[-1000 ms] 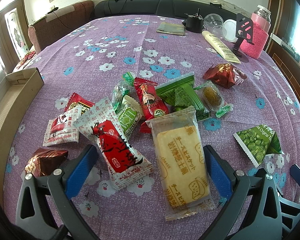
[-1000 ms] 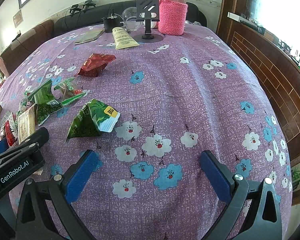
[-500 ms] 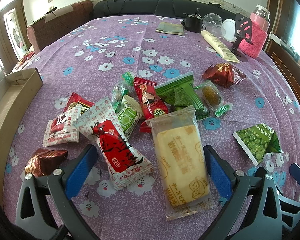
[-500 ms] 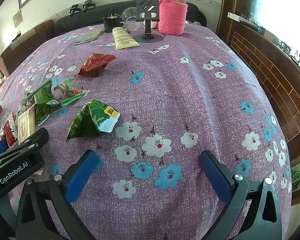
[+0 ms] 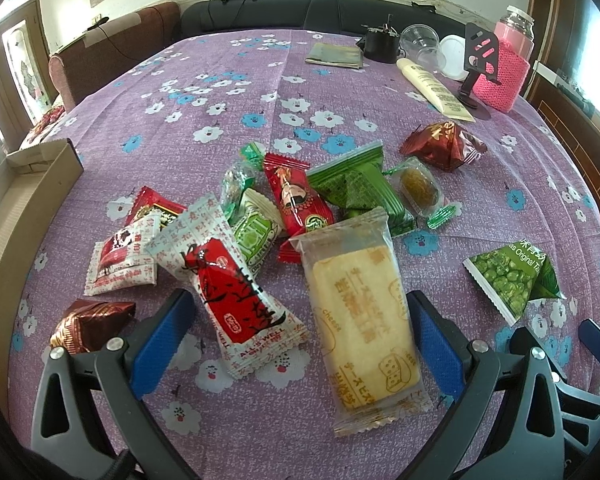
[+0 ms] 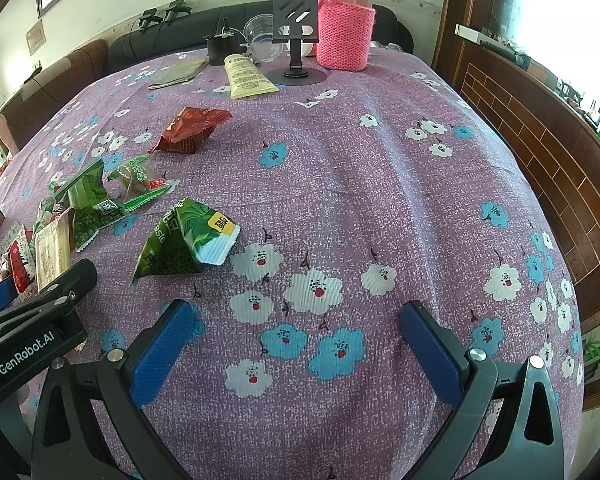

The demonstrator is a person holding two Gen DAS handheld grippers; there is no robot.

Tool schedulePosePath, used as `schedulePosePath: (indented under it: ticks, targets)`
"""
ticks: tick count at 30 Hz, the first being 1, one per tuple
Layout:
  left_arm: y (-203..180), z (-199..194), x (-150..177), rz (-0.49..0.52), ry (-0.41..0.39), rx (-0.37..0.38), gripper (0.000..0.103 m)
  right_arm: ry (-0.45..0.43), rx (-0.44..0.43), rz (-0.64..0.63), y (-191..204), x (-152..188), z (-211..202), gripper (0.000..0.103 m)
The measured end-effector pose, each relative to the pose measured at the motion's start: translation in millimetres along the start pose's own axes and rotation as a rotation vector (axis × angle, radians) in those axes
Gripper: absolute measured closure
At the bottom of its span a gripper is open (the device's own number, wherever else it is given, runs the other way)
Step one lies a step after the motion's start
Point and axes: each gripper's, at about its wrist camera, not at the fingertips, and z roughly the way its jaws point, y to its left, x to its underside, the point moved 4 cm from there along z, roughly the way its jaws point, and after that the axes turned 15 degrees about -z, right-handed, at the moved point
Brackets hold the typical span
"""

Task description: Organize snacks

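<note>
Holding our left gripper (image 5: 296, 328) wide open and empty over the cheese cracker pack (image 5: 360, 320) and red-and-white packet (image 5: 232, 296), we risk pinching both; our right gripper (image 6: 296, 340), equally open, holds nothing, and farther snacks overlap toward the cardboard box (image 5: 28, 200).

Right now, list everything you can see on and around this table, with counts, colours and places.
snacks: about twelve, red, green, white, clustered centre-left
cracker pack: one, clear and tan, between left fingers
pea pack: one, green, right of cluster
box: one, brown cardboard, left edge
tube: one, cream, far right
flask: one, pink knit sleeve, far edge
phone stand: one, black, beside flask
cup: one, clear, far edge
tablecloth: one, purple floral
sofa: one, dark, behind table
left gripper: open, blue pads
right gripper: open, over bare cloth
</note>
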Motion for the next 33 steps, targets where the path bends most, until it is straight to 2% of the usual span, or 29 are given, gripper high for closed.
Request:
schedulePosePath:
  ticks: [25,30,33]
  targets:
    - [10.6,-3.0,0.7,0.016,0.016,0.009,0.000,0.001,0.000,0.001,0.6,-0.3,-0.1,0.000]
    - [11.0,-3.8,2.1,0.022,0.012,0.013,0.000,0.042,-0.035,-0.021,-8.4,1.8,-1.6,0.000]
    - [10.6,-4.2,3.3,0.022,0.000,0.016,0.000,0.066,-0.069,-0.058,-0.8,3.7,-2.4,0.000]
